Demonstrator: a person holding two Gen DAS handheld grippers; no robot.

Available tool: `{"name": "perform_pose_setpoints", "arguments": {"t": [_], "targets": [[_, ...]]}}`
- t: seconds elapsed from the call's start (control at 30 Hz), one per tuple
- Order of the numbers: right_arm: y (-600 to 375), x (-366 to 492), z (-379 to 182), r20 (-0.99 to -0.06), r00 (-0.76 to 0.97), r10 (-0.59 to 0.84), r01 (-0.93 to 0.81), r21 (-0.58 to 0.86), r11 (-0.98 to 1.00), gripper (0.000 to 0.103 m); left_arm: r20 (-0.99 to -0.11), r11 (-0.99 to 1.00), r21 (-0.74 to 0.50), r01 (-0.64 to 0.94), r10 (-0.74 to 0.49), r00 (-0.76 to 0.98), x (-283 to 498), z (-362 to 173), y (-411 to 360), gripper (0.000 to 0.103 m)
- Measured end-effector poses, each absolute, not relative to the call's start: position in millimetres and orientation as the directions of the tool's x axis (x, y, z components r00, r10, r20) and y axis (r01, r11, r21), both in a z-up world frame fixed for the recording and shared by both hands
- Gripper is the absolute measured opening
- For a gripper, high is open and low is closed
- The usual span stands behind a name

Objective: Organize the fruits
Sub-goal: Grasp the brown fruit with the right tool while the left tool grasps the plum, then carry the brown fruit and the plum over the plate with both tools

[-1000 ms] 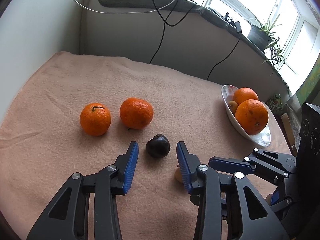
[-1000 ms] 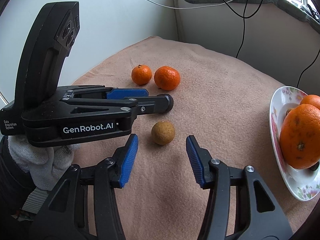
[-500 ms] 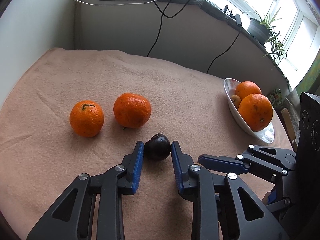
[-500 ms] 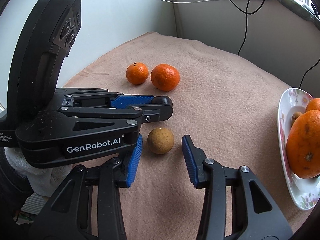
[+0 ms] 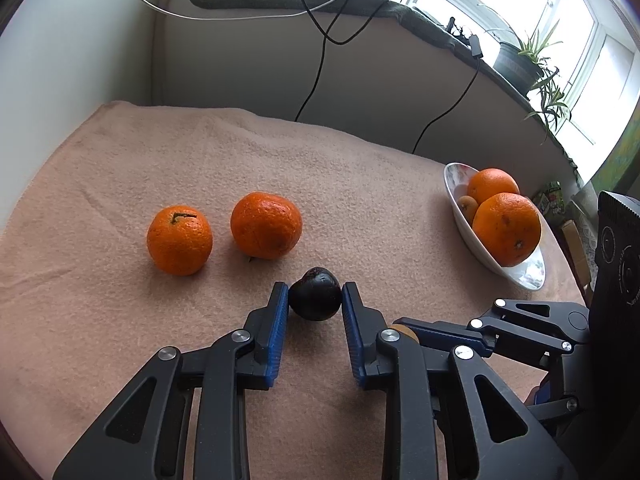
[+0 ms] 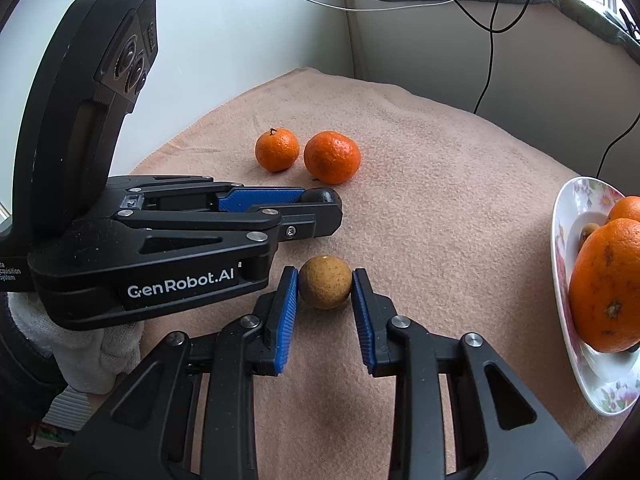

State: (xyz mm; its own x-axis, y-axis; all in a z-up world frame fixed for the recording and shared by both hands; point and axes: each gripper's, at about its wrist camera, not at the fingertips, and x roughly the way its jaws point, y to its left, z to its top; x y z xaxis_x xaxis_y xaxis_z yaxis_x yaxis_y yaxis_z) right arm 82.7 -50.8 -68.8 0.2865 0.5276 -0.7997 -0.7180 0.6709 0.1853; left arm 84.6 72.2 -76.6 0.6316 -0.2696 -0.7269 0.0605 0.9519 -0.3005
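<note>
Left gripper clamps the dark fruit, right gripper the brown fruit, beside two tangerines

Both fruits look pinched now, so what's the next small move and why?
Probably lift both straight up: the left hand-held gripper is shut on the dark round plum and the right hand-held gripper on the small tan round fruit, both resting on the peach cloth.

A pink towel covers the desk. On it lie two tangerines side by side, a dark plum, a brown fruit and a white bowl of oranges.
</note>
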Motion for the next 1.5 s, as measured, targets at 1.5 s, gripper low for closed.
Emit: {"name": "perform_pose_setpoints", "arguments": {"t": [1.5], "targets": [[-238.7, 79.9, 2.4, -0.687, 0.571, 0.449, -0.459, 0.186, 0.869, 0.029, -0.624, 0.931, -0.296, 0.212, -0.357, 0.695, 91.8, -17.6, -6.5, 0.025]]}}
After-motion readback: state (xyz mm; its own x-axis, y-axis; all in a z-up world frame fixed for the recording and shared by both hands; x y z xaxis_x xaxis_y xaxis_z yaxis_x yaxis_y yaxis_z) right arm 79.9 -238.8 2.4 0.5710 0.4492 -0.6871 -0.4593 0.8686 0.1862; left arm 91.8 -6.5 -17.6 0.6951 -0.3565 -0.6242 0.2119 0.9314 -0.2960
